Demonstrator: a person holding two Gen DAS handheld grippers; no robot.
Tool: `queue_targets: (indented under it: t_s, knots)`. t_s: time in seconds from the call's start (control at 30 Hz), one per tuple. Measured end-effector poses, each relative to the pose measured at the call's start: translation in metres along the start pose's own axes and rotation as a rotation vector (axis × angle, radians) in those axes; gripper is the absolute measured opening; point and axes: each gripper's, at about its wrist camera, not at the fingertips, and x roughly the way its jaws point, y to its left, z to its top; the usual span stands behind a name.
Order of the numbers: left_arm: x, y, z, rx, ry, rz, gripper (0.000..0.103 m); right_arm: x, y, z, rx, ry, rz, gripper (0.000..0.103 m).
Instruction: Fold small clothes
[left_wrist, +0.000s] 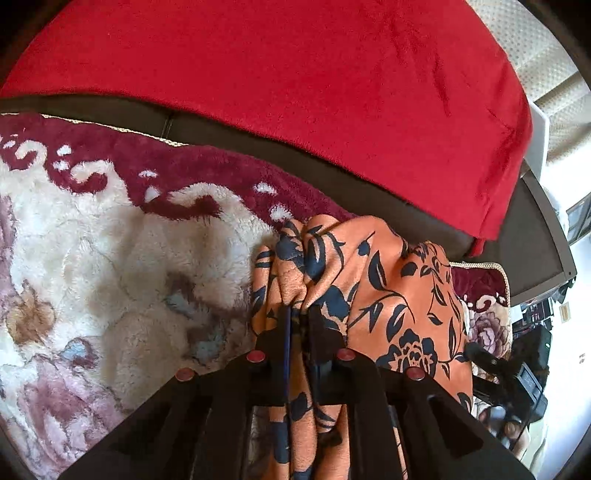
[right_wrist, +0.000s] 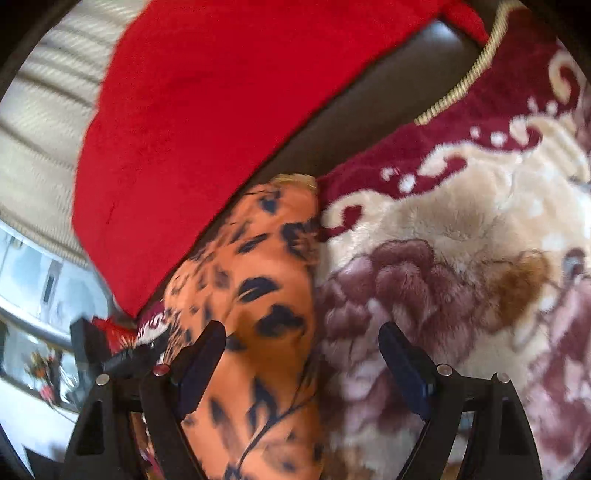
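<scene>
A: Left wrist view first: we see our left claw (left_wrist: 299, 314) pinched nearly closed on a gathered fold of the orange garment (left_wrist: 388, 291), the one printed with dark blue leaves and flowers. The cloth bunches up between the 2 fingers and trails back under the claw.

B: And where do we place the garment itself?

A: It lies on the plush floral blanket (left_wrist: 110, 258), cream with maroon scrolls, near that blanket's far edge. Beyond it we see a dark strip of sofa (left_wrist: 332, 173) and then the red blanket (left_wrist: 295, 74) draped over it.

B: In the right wrist view we find our right claw (right_wrist: 303, 339) standing wide, with nothing clamped. The orange garment (right_wrist: 258, 266) runs under its left finger (right_wrist: 207, 350), while the right finger (right_wrist: 402, 354) hangs over the floral blanket (right_wrist: 461, 221).

A: Whether that left finger touches the cloth, we cannot tell; the picture is blurred.
</scene>
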Motion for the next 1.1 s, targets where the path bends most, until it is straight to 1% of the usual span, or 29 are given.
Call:
queue_targets:
  t_s: [0.07,0.1,0.13,0.17,0.2,0.23,0.27,0.33,0.4,0.47,0.5,0.57,0.6,0.63,0.67,0.73,0.77,0.87,0.93,0.97,1.03,1.07,1.1]
  knots:
    - [-0.009,-0.007,-0.002,0.022,-0.015,0.018,0.014,0.008,-0.002,0.0,0.016,0.032,0.01,0.087]
    - [-0.017,-0.017,-0.005,0.066,-0.033,0.058,0.02,0.006,0.001,-0.002,0.008,0.022,0.003,0.087]
    - [-0.022,-0.026,-0.008,0.103,-0.049,0.108,0.03,-0.001,0.005,-0.006,-0.006,0.006,0.004,0.087]
    - [-0.029,-0.033,-0.014,0.145,-0.074,0.165,0.051,-0.011,0.011,-0.011,-0.024,-0.018,0.003,0.087]
    - [-0.038,-0.041,-0.022,0.186,-0.111,0.208,0.065,-0.021,0.018,-0.017,-0.051,-0.047,-0.019,0.087]
    - [-0.05,-0.05,-0.033,0.228,-0.157,0.236,0.068,-0.032,0.026,-0.023,-0.088,-0.077,-0.043,0.087]
    - [-0.057,-0.057,-0.042,0.26,-0.183,0.254,0.069,-0.043,0.036,-0.031,-0.13,-0.108,-0.062,0.087]
    - [-0.069,-0.069,-0.063,0.326,-0.196,0.281,0.069,-0.063,0.057,-0.051,-0.209,-0.149,-0.07,0.087]
    - [-0.079,-0.075,-0.084,0.353,-0.211,0.299,0.069,-0.075,0.076,-0.073,-0.274,-0.153,-0.062,0.087]
    - [-0.087,-0.076,-0.097,0.36,-0.221,0.31,0.069,-0.075,0.085,-0.094,-0.322,-0.145,-0.073,0.088]
    - [-0.089,-0.077,-0.105,0.358,-0.227,0.32,0.069,-0.07,0.086,-0.101,-0.335,-0.13,-0.074,0.088]
    - [-0.1,-0.079,-0.116,0.359,-0.231,0.326,0.069,-0.043,0.075,-0.112,-0.321,-0.023,-0.085,0.088]
    - [-0.104,-0.079,-0.121,0.364,-0.23,0.328,0.069,-0.031,0.066,-0.117,-0.312,0.008,-0.121,0.088]
    - [-0.111,-0.077,-0.126,0.37,-0.24,0.336,0.069,-0.028,0.063,-0.119,-0.311,0.009,-0.163,0.088]
    - [-0.118,-0.076,-0.13,0.374,-0.259,0.344,0.07,-0.035,0.063,-0.123,-0.307,-0.016,-0.192,0.088]
    - [-0.132,-0.076,-0.139,0.382,-0.295,0.356,0.074,-0.058,0.072,-0.127,-0.301,-0.067,-0.158,0.088]
    - [-0.137,-0.078,-0.142,0.381,-0.309,0.358,0.077,-0.072,0.079,-0.131,-0.317,-0.101,-0.16,0.088]
    - [-0.157,-0.084,-0.156,0.378,-0.366,0.353,0.086,-0.111,0.099,-0.152,-0.419,-0.213,-0.205,0.089]
    - [-0.17,-0.089,-0.166,0.371,-0.411,0.351,0.09,-0.134,0.11,-0.172,-0.479,-0.286,-0.245,0.095]
    - [-0.176,-0.092,-0.172,0.369,-0.433,0.35,0.094,-0.146,0.113,-0.185,-0.504,-0.331,-0.264,0.097]
    - [-0.184,-0.095,-0.181,0.366,-0.467,0.36,0.098,-0.159,0.113,-0.203,-0.53,-0.386,-0.296,0.098]
    - [-0.187,-0.096,-0.187,0.361,-0.48,0.368,0.101,-0.164,0.114,-0.211,-0.536,-0.403,-0.316,0.098]
    - [-0.189,-0.095,-0.193,0.35,-0.487,0.374,0.102,-0.169,0.113,-0.22,-0.539,-0.415,-0.34,0.098]
